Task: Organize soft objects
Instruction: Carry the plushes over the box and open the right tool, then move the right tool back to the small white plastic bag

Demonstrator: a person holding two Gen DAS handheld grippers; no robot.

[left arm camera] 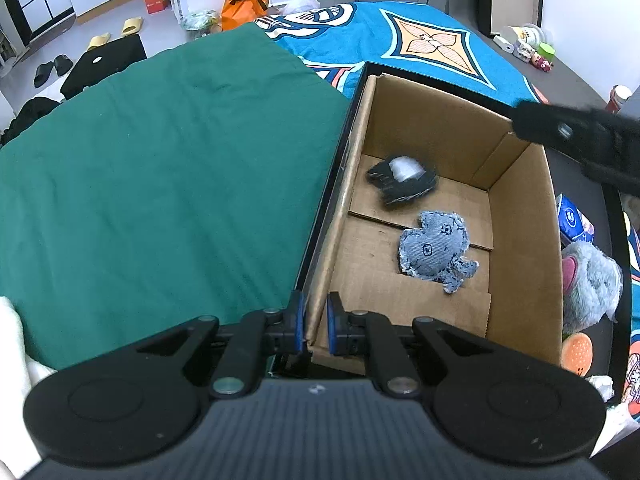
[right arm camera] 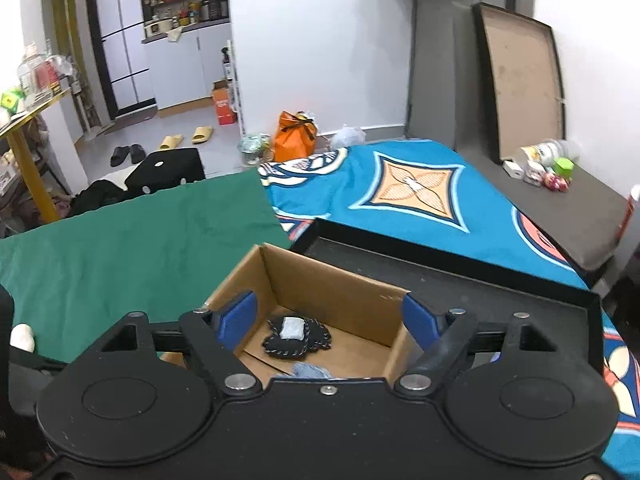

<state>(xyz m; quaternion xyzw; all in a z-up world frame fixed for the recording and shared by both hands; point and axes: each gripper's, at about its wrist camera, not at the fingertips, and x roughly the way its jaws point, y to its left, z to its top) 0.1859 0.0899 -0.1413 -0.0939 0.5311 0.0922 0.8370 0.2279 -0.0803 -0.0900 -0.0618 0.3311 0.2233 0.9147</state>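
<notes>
Your left tool (left arm camera: 317,322) has its blue-padded fingers (left arm camera: 299,316) drawn close together, pinching the near corner of the brown cardboard box wall (left arm camera: 320,308). Your right tool (right arm camera: 330,316) is held above the box, its blue fingers (right arm camera: 237,316) spread wide apart, gripping nothing.
</notes>
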